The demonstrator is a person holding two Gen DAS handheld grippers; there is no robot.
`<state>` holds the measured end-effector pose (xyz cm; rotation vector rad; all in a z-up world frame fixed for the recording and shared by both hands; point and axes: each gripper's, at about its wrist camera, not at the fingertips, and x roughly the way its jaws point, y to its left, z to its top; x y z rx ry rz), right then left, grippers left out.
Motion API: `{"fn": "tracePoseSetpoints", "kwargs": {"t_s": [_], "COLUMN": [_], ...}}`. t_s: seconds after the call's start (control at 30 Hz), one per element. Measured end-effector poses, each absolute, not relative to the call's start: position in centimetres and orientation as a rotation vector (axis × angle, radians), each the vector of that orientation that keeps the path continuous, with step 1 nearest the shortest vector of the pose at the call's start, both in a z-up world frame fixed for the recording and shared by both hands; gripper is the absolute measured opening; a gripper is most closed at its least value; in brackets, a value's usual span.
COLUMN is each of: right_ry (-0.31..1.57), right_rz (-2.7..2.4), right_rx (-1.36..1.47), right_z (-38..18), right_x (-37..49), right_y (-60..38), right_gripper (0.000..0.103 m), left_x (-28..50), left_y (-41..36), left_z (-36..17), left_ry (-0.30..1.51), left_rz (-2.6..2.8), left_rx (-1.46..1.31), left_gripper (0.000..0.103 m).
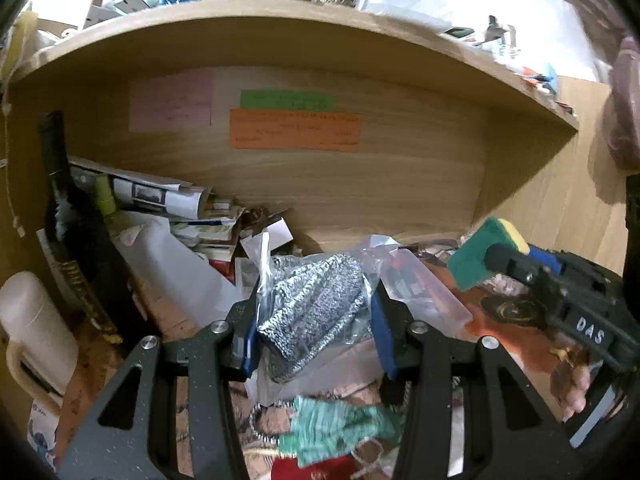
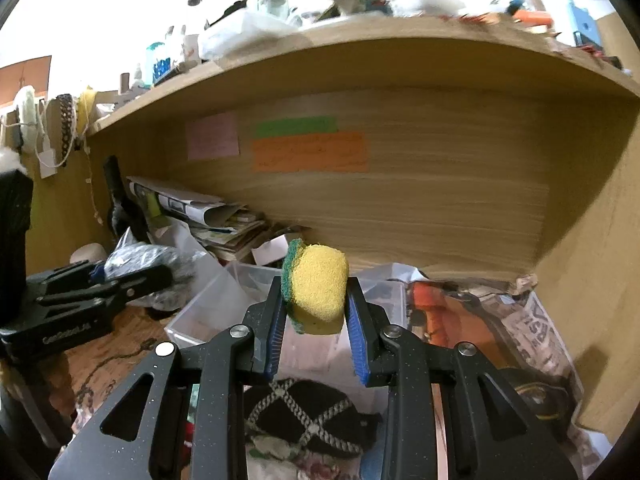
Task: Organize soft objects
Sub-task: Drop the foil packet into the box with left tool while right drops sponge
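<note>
My left gripper (image 1: 314, 312) is shut on a grey-and-white knitted cloth in a clear plastic bag (image 1: 316, 308), held above the cluttered desk. My right gripper (image 2: 316, 304) is shut on a yellow sponge with a green scouring side (image 2: 318, 288), held over a clear plastic box (image 2: 224, 300). In the left wrist view the right gripper (image 1: 500, 258) with the sponge (image 1: 476, 256) is at the right. In the right wrist view the left gripper (image 2: 132, 276) with the bagged cloth (image 2: 152, 260) is at the left. A black knitted cap with a white lattice (image 2: 304, 420) lies below my right gripper.
A wooden shelf (image 1: 280, 12) overhangs the desk, with coloured notes (image 1: 296, 130) on the back panel. Papers and magazines (image 1: 168, 200), a dark bottle (image 1: 68, 216), a white mug (image 1: 32, 328), a teal tassel (image 1: 340, 428) and an orange book (image 2: 452, 320) crowd the desk.
</note>
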<state>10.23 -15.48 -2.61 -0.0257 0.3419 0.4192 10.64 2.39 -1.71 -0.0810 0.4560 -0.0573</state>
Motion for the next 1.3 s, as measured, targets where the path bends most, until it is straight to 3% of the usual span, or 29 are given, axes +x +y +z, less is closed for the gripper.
{"fn": "tracePoseSetpoints", "kwargs": {"t_s": [0.57,0.9,0.97,1.07,1.13,1.3], "right_ry": [0.617,0.741,0.749,0.747,0.733,0.666], "right_rz": [0.424,0.435,0.438,0.438,0.436,0.428], "right_rx": [-0.102,-0.109,-0.112,-0.117,-0.114,-0.107], "right_z": [-7.4,-9.8,-9.9,-9.9,-9.7,-8.0], "right_x": [20.0,21.9,22.0,22.0,21.9,20.6], "right_y": [-12.8,-12.8,-12.6,-12.3,-12.3,-12.6], "right_gripper": [0.026,0.026,0.027,0.033,0.045,0.053], "left_x": [23.4,24.6,24.5,24.3,23.9,22.6], "left_y": [4.2,2.7,2.4,2.4,2.4,2.8], "left_z": [-7.1,-9.5,-9.7,-9.6,-9.4,-8.0], "left_ry": [0.756,0.842,0.840,0.832,0.814,0.767], "left_rz": [-0.102,-0.106,-0.110,-0.124,-0.115,-0.101], "left_rx": [-0.117,-0.028,-0.013,-0.015,-0.005,-0.008], "left_gripper": [0.046,0.046,0.051,0.063,0.065,0.066]}}
